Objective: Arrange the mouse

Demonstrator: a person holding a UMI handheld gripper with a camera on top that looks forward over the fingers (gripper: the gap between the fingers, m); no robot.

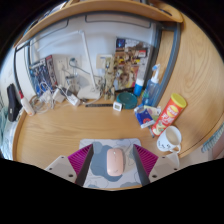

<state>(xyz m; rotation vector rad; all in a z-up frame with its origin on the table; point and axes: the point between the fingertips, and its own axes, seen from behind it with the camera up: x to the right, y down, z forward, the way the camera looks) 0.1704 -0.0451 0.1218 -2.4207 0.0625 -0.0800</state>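
Observation:
A pale pink mouse lies on a light blue-grey mouse mat on the wooden desk. My gripper is low over the mat with its two fingers on either side of the mouse. The magenta pads stand apart from the mouse, with a gap on each side. The mouse rests on the mat between the open fingers, pointing away from me.
A white mug and a tall orange snack can stand to the right beyond the mat. Small bottles and boxes crowd the back right. Cables and a white power strip lie at the back left.

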